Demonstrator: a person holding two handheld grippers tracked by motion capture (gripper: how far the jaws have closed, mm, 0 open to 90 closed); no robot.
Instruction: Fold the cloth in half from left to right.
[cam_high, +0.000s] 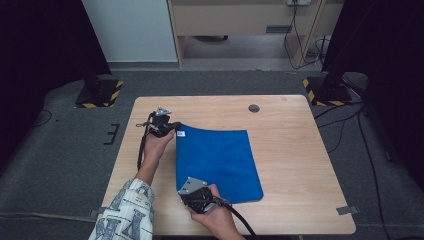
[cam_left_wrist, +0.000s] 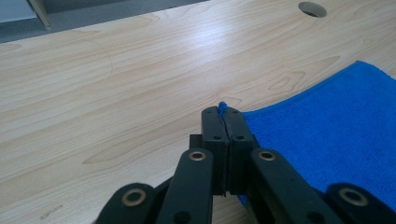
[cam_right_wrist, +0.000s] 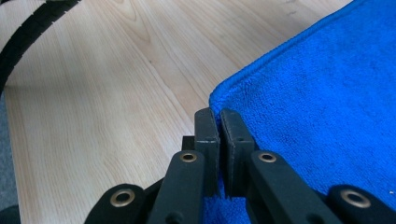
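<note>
High view: the cloth (cam_high: 217, 162) spreads between the claws; left claw (cam_high: 176, 131) pinches its far corner, right claw (cam_high: 181, 191) clamps its near corner on the table (cam_high: 295, 165).

My matt black plastic left gripper (cam_left_wrist: 223, 122) and right gripper (cam_right_wrist: 219, 126) pinch a blue, fuzzy terry cloth (cam_right_wrist: 327, 93) on the smooth, faintly glossy pale wood tabletop (cam_left_wrist: 116, 93).

The blue cloth (cam_right_wrist: 327, 107) runs past the right gripper view's edge; its white tag (cam_high: 181, 133) is unreadable.
</note>
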